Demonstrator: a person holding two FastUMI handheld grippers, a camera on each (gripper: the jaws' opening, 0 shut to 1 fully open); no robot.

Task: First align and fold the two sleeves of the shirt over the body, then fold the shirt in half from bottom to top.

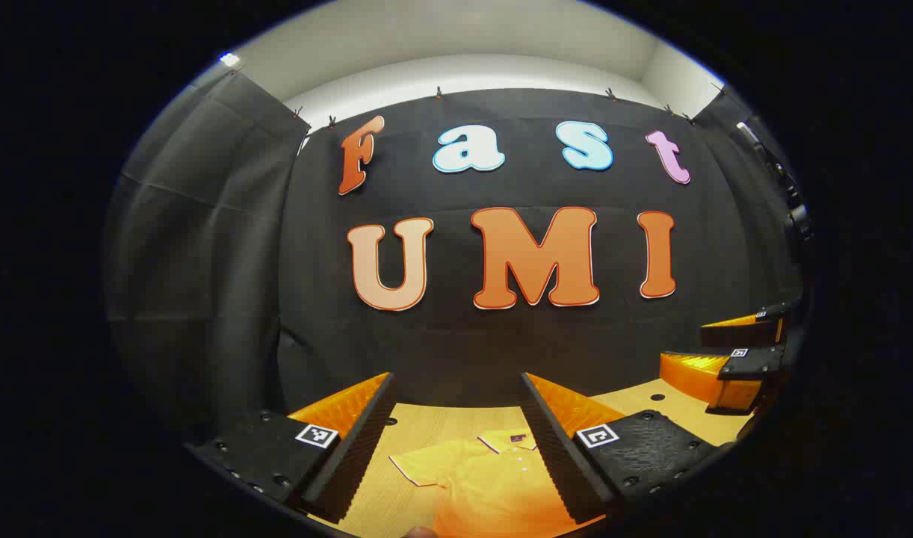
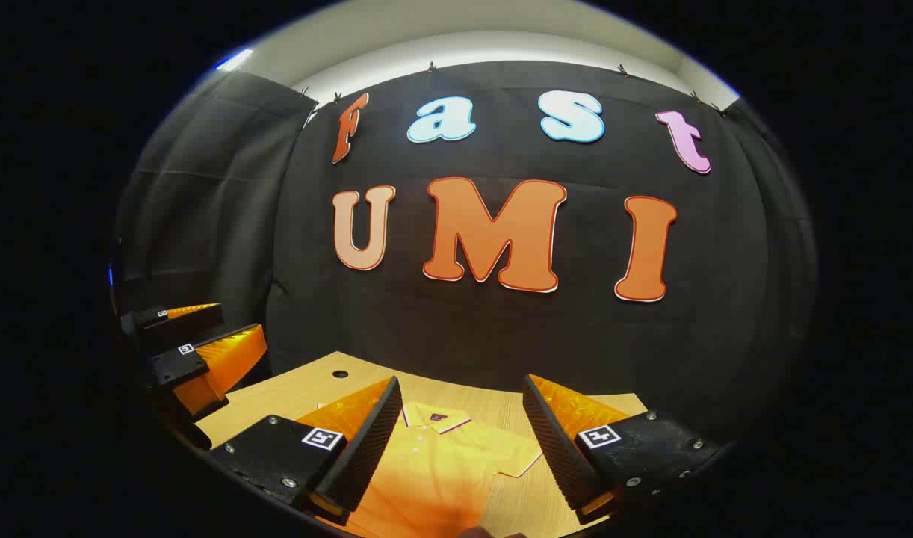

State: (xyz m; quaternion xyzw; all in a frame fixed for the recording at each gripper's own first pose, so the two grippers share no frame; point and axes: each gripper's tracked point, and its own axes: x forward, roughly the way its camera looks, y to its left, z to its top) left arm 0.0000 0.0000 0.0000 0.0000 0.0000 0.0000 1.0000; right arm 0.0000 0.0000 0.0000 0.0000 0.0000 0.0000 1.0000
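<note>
A yellow shirt (image 1: pixel 494 478) lies flat on the wooden table (image 1: pixel 426 422), collar (image 1: pixel 507 441) toward the far wall, body running toward the near edge. In the left gripper view one short sleeve (image 1: pixel 419 467) spreads out to the left, unfolded, flat on the wood. In the right gripper view the other sleeve (image 2: pixel 518 454) spreads out to the right, likewise flat. The collar carries a dark edge trim; small buttons show down the placket.

The left gripper (image 1: pixel 456 441) is held above the near part of the table with its jaws wide apart and nothing between them; the shirt's collar and chest show through the gap. The right gripper (image 2: pixel 460 441) is in the same condition: jaws wide apart, nothing held, raised above the shirt. Neither gripper touches the cloth.

In the left gripper view the right gripper shows at the far right edge, over the table's right side. In the right gripper view the left gripper shows at the left edge.

Round holes (image 2: pixel 341 373) are visible in the table top near the far edge.
</note>
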